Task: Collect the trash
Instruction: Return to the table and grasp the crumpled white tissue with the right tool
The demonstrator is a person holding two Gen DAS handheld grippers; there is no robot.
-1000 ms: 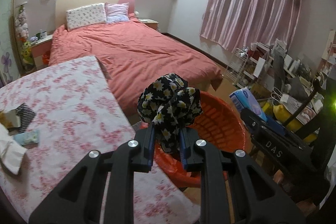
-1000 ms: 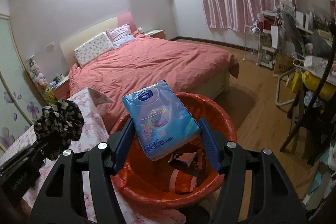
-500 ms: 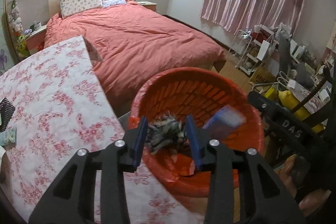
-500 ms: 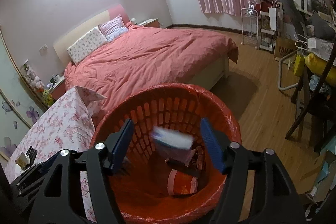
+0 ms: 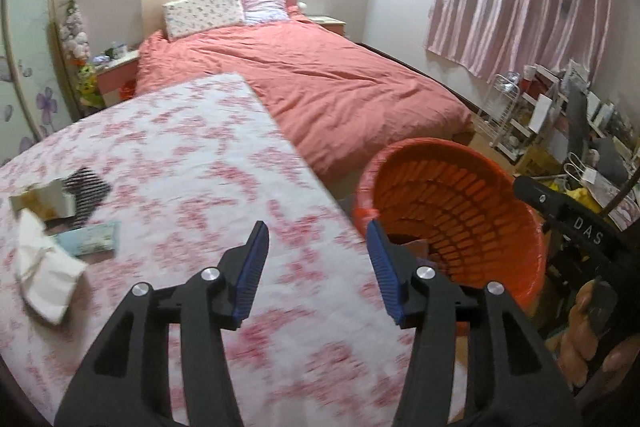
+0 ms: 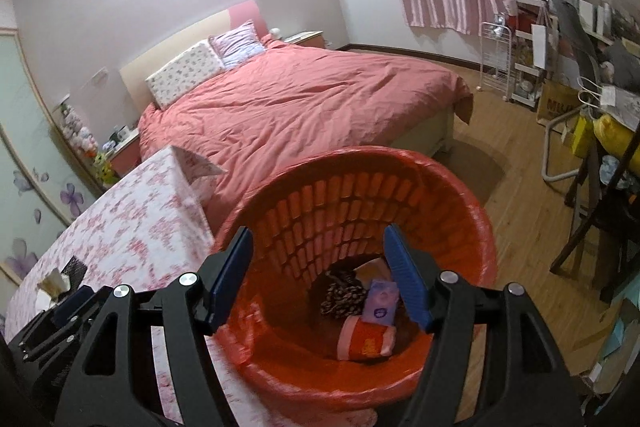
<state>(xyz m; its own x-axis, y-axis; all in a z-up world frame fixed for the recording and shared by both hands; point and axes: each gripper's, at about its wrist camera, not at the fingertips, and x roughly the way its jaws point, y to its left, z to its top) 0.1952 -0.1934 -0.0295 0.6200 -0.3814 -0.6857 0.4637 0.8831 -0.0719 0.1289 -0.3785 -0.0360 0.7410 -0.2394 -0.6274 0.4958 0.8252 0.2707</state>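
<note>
My left gripper (image 5: pixel 316 267) hangs over the table (image 5: pixel 192 163) with its pink floral cloth, jaws opening and nothing between them, the blue pads clear of everything. My right gripper (image 6: pixel 318 279) points down into the orange basket (image 6: pixel 476 227), jaws spread wide and empty too. The basket stands on the floor just beside the table's edge, near the foot of the bed (image 5: pixel 320 75). At its bottom I see a dark floral cloth bundle (image 6: pixel 342 293), a small purple tissue pack (image 6: pixel 382 303) touching it, and an orange-and-white wrapper (image 6: pixel 366 341) lying in front of both. On the far left of the table some trash is left: a crumpled white tissue (image 5: pixel 46 277), a pale blue packet (image 5: pixel 90 239) beside it, a small open carton (image 5: pixel 44 201) and a black striped piece (image 5: pixel 86 183). A hand (image 5: pixel 592 339) grips the right handle at the left view's edge.
</note>
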